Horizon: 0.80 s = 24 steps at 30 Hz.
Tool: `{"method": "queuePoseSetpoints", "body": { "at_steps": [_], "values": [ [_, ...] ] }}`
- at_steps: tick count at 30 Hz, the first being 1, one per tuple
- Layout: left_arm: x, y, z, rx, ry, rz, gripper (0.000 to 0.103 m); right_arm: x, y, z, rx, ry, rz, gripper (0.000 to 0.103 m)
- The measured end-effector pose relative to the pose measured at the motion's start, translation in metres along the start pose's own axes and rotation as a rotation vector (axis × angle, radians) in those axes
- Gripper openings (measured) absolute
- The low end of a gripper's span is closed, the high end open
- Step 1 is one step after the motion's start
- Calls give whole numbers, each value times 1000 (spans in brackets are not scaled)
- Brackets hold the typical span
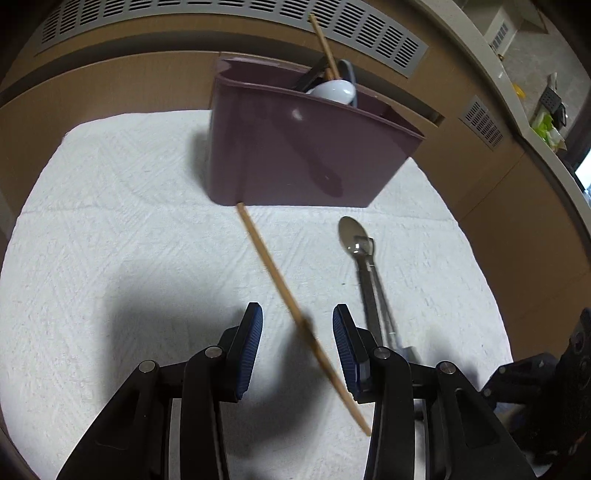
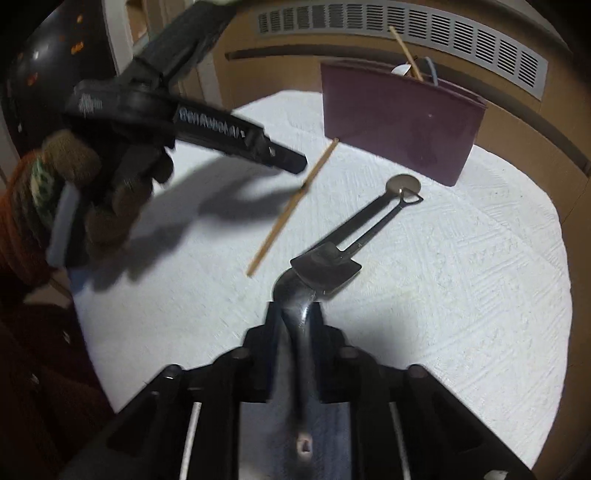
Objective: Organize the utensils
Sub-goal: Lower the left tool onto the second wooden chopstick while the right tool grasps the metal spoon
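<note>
A purple utensil holder (image 1: 295, 147) stands on the white cloth (image 1: 110, 221), with a wooden chopstick (image 1: 325, 48), a white spoon (image 1: 334, 92) and dark utensils in it. A loose chopstick (image 1: 280, 288) lies aslant between the fingers of my left gripper (image 1: 297, 325), which is open. A metal spoon (image 1: 354, 240) lies to its right under a dark peeler-like tool. In the right wrist view my right gripper (image 2: 295, 314) is shut on that tool's handle (image 2: 301, 306), whose head rests at the spoon bowl (image 2: 402, 184). The holder (image 2: 399, 122) stands behind.
A brown wall with grey vent grilles (image 1: 221, 14) runs behind the cloth. My gloved hand (image 2: 92, 206) holds the left gripper (image 2: 236, 136) at the left of the right wrist view. A counter with clutter (image 1: 546, 122) lies far right.
</note>
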<state>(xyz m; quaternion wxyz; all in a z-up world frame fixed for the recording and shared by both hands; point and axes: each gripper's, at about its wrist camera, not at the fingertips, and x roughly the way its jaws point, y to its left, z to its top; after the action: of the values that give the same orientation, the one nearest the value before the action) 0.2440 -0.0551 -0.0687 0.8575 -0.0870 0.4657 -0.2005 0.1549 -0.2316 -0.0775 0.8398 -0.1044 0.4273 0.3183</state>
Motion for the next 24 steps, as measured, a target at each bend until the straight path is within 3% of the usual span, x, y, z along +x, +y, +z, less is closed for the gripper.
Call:
{"method": "queuePoseSetpoints", "body": {
  "at_steps": [3,9,13,20,24],
  "values": [
    [6,-13,-2,50,7,-8,41,-13,-16,7,74,-61,-19,6],
    [21,-23,-12,182,19,194,41,-8,-44,9,187,-48,-47,12],
    [10,-10,-18,216,1,264,43,-3,-40,7,171,-31,-64,22],
    [-17,34,-27,159,-8,375,43,1,-21,8,165,-34,-48,27],
    [-29,62,-29,83,-2,347,43,9,-3,5,116,26,18,28]
  ]
}}
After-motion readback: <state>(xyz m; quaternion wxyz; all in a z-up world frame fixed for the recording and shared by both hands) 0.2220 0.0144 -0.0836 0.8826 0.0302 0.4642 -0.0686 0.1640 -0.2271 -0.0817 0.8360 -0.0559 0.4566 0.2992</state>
